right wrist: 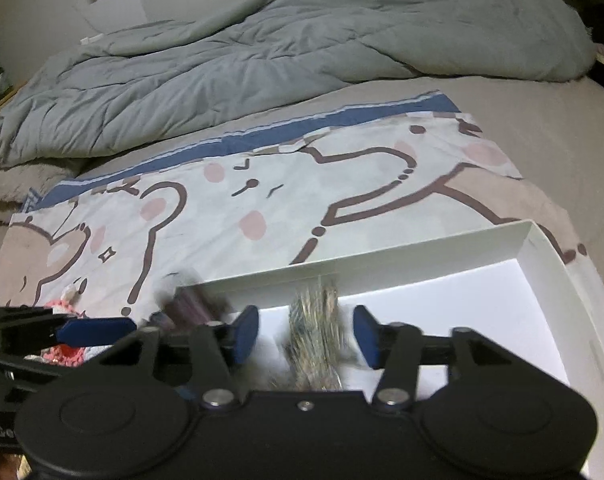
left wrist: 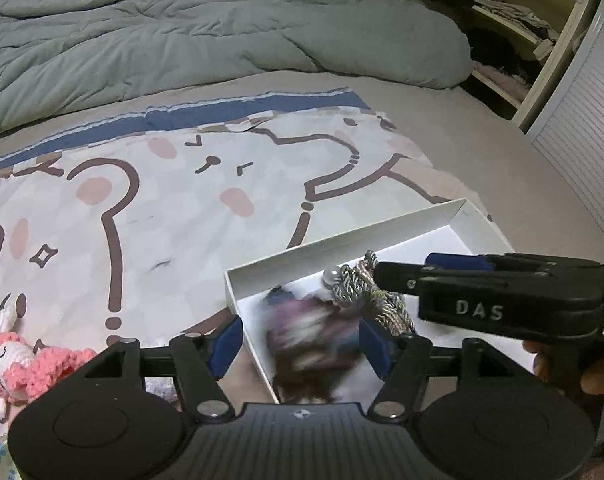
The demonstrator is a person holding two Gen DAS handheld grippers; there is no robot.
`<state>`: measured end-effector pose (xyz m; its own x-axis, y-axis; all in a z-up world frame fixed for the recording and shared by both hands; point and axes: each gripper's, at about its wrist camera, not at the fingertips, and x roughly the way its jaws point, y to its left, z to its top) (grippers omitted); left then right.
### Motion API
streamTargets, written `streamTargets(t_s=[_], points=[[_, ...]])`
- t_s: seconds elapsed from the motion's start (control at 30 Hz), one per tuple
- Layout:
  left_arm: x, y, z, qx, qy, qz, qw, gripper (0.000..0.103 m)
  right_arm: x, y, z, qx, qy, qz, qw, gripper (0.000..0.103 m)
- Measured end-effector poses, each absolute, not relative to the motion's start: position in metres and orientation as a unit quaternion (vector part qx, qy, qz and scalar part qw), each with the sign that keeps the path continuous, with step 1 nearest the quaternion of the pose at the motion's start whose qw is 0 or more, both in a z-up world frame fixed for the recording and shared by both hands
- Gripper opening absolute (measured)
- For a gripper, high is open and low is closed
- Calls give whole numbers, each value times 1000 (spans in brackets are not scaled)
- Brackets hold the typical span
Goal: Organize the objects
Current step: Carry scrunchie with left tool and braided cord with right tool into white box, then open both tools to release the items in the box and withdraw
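Observation:
A white open box [left wrist: 342,246] lies on the patterned sheet; it also shows in the right wrist view [right wrist: 542,248]. My left gripper [left wrist: 299,338] is open above the box's left end, and a blurred purple-brown soft thing [left wrist: 314,336] is between its pads, in motion. A braided grey-gold cord bundle [left wrist: 366,280] lies in the box. My right gripper [right wrist: 306,338] is open over the box, with the blurred cord bundle [right wrist: 316,332] between its pads. The right gripper also shows in the left wrist view [left wrist: 502,288]. A pink crochet doll [left wrist: 17,364] lies at the far left.
A cartoon-bear sheet [left wrist: 181,200] covers the bed. A rumpled grey-green duvet [left wrist: 181,40] lies behind it. A shelf with clothes [left wrist: 510,32] stands at the back right. The left gripper's blue finger [right wrist: 95,330] shows at the left of the right wrist view.

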<state>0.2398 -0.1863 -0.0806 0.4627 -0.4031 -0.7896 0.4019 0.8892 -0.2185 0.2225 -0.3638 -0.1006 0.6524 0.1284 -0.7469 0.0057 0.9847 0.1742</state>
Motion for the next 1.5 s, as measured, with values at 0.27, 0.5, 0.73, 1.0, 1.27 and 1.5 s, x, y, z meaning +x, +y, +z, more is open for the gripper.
streamTargets(t_s=[0.27, 0.5, 0.73, 1.0, 1.27, 1.5], points=[[235, -184, -78, -2, 462, -232, 856, 65, 217, -366, -96, 79, 415, 35, 906, 55], [227, -180, -70, -5, 460, -225, 859, 65, 207, -369, -87, 85, 407, 37, 909, 55], [216, -175, -57, -10, 454, -217, 864, 65, 193, -372, -73, 86, 396, 37, 913, 55], [197, -163, -36, -20, 441, -206, 873, 69, 172, -376, -55, 79, 379, 39, 921, 73], [178, -154, -22, -30, 430, -188, 883, 78, 148, -379, -36, 57, 363, 36, 929, 85], [162, -147, -9, -23, 413, -176, 893, 95, 127, -386, -23, 42, 359, 14, 932, 92]])
